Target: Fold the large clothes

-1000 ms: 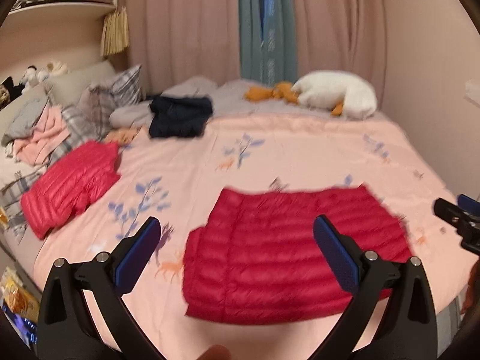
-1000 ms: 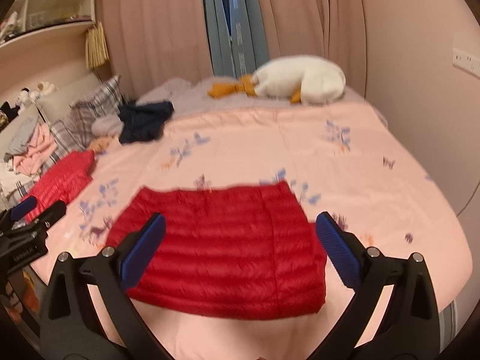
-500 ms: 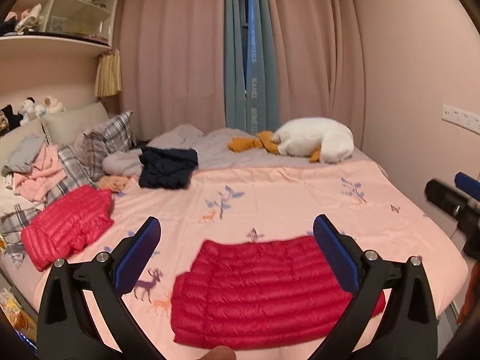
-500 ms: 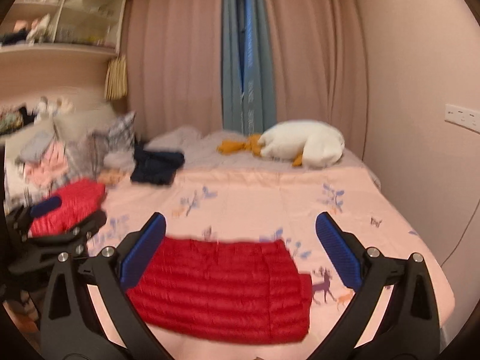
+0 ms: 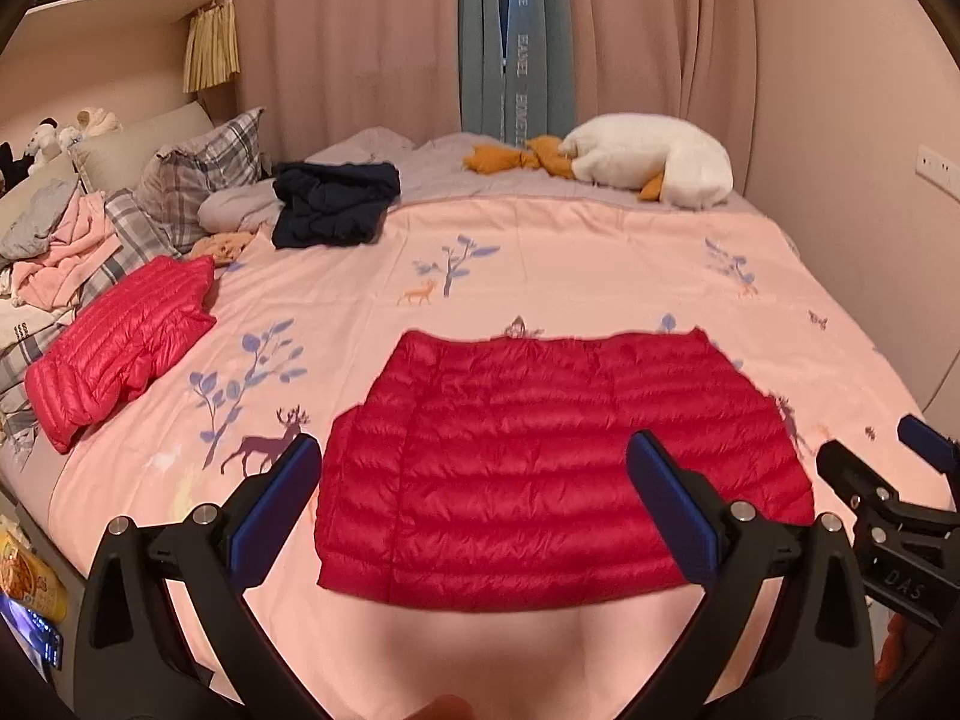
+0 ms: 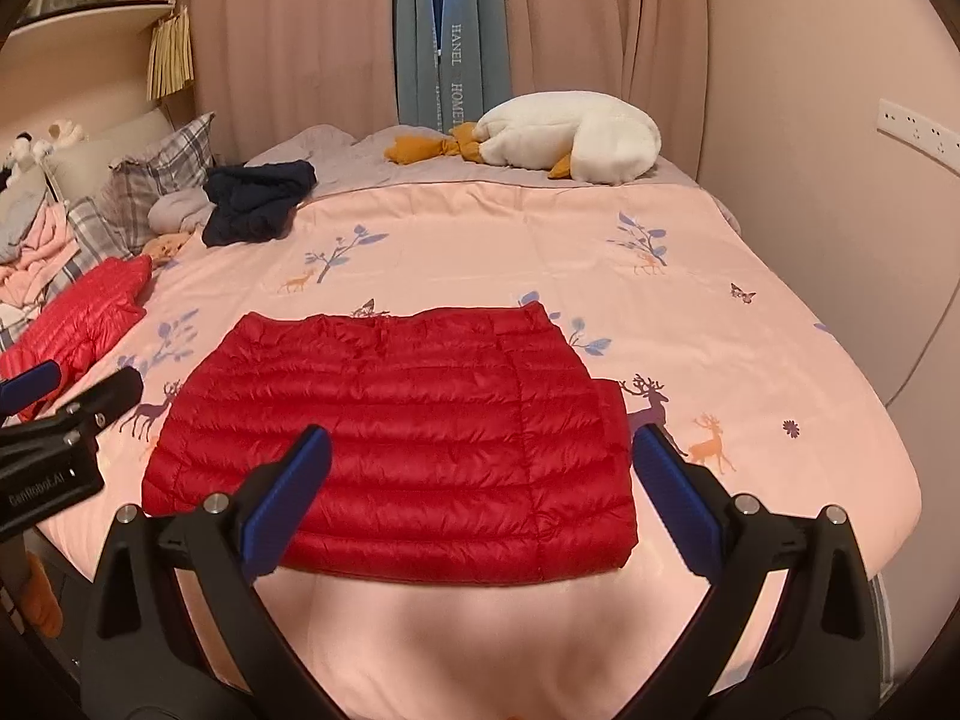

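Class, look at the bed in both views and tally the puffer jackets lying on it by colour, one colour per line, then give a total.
Red, lying flat near the front edge: 1
Pinkish-red, folded at the left by the pillows: 1
Navy, bundled near the plaid pillow: 1
Total: 3

The jacket (image 5: 540, 468) lies flat on the bed (image 5: 600, 264), straight ahead of both open jaws. A second jacket (image 5: 120, 348) lies far left of them, by the pillows (image 5: 198, 174). A dark garment (image 5: 333, 204) lies beyond, left; the plush goose (image 5: 648, 159) beyond, right.
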The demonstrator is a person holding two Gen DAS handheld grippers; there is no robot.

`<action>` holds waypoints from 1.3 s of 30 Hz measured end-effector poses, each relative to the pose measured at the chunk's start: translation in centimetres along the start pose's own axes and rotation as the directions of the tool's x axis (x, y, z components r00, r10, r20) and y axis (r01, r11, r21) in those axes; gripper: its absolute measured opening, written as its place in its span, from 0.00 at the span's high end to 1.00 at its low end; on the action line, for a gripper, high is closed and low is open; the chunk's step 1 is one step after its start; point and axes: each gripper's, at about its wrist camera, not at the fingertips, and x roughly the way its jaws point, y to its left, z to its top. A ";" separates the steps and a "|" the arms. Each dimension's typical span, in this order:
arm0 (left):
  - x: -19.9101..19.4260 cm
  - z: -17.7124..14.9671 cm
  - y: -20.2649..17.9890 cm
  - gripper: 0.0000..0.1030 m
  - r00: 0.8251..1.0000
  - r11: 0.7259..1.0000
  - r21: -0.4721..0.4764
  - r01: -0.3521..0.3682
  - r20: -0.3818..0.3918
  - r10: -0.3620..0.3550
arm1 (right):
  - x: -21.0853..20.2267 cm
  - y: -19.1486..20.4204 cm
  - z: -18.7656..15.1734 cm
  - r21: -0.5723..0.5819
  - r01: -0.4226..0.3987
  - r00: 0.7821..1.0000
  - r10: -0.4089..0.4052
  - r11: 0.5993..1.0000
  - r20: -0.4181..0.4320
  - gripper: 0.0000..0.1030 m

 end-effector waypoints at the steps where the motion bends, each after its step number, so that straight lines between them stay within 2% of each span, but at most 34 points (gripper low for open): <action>1: 0.1 -0.1 0.0 0.01 1.000 1.000 0.002 -0.001 -0.007 0.001 | 0.0 0.2 -0.1 -0.002 -0.003 1.000 0.003 1.000 -0.001 0.02; 5: 0.6 -0.5 0.4 0.01 0.999 1.000 0.006 -0.015 -0.031 0.015 | 0.6 0.7 -0.2 -0.010 -0.014 1.000 0.014 1.000 -0.014 0.02; 17: 1.8 -1.1 0.4 0.01 0.996 1.000 0.026 0.001 -0.091 0.001 | 0.7 1.3 -0.4 -0.016 -0.031 0.999 0.030 0.999 -0.028 0.02; 39: 0.9 -1.0 0.5 0.01 0.997 0.999 0.027 -0.026 -0.072 0.027 | -0.4 1.4 -0.4 -0.025 -0.045 0.999 0.044 0.999 -0.031 0.02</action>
